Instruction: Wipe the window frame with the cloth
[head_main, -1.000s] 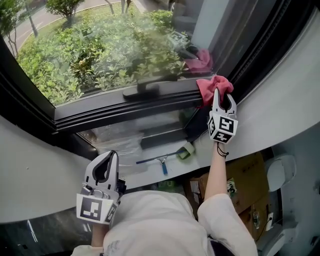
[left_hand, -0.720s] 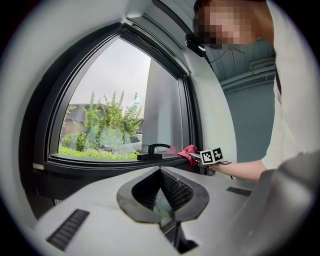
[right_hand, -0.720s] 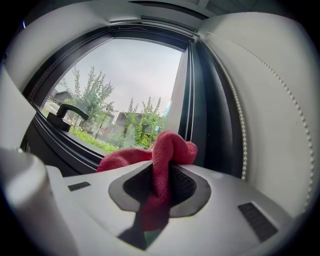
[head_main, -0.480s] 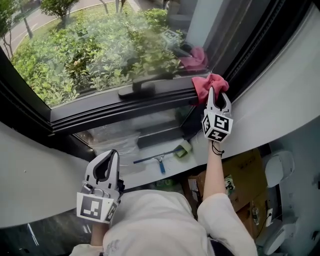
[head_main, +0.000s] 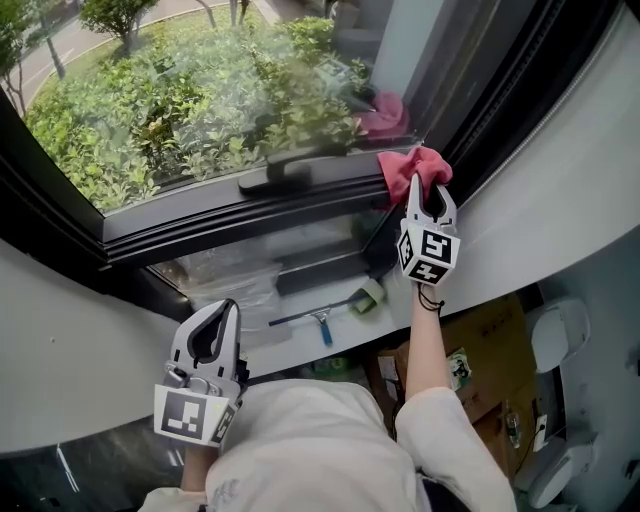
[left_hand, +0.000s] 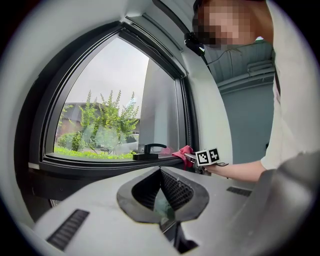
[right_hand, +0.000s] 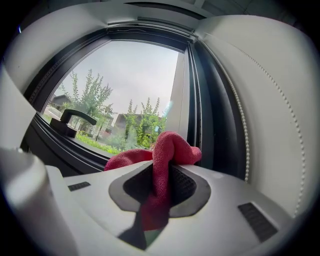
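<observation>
Daylit shrubs (head_main: 200, 110) fill your window pane (head_main: 120, 60) at 11 o'clock; white wall (head_main: 560, 210) at 3, cardboard box (head_main: 495, 365) at 5.

The cloth (head_main: 412, 168) is soft, fuzzy red fabric. The frame (head_main: 190, 228) looks like smooth, dull, dark metal. The glass (head_main: 180, 110) is shiny. The left gripper (head_main: 222, 306) and right gripper (head_main: 428, 188) look like dull grey plastic.

From the head, looks steeply down onto the window frame (head_main: 200, 225), near enough to fill the upper picture. From the left gripper (head_main: 222, 310), faces along its jaws, well back from the frame, and takes in the handle (left_hand: 150, 148), cloth (left_hand: 183, 150) and right gripper (left_hand: 191, 157). From the right gripper, sits close behind the cloth. Handle and frame shared by all three.
</observation>
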